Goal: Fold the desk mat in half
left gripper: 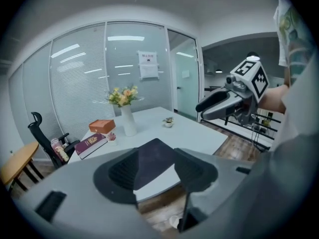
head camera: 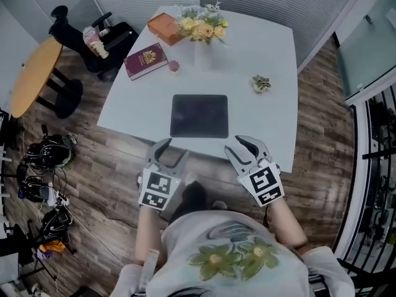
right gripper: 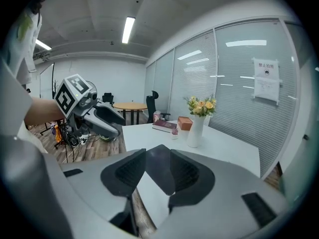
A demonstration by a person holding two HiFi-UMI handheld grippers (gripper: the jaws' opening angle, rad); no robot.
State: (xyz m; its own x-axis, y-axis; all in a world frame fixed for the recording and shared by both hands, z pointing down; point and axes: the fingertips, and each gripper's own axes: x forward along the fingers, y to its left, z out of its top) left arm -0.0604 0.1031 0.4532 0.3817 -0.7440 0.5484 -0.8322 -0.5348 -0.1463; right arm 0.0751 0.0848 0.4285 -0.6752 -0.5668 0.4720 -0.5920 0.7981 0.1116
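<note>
The dark desk mat (head camera: 199,116) lies flat on the white table (head camera: 260,122), close to its front edge. My left gripper (head camera: 171,152) hangs just off that edge, below the mat's left corner, open and holding nothing. My right gripper (head camera: 246,148) stands off the edge below the mat's right corner, open and holding nothing too. In the left gripper view the mat (left gripper: 149,158) shows through the gap of the left gripper (left gripper: 155,172), and the right gripper (left gripper: 219,103) floats at the right. In the right gripper view the mat (right gripper: 158,159) shows beyond the right gripper (right gripper: 157,172).
At the back of the table stand a white vase of flowers (head camera: 201,33), an orange box (head camera: 164,26), a maroon book (head camera: 146,60) and a small pink item (head camera: 174,66). A small potted plant (head camera: 261,83) sits right. An office chair (head camera: 86,39), a round wooden table (head camera: 34,73) and floor cables (head camera: 43,159) are at the left.
</note>
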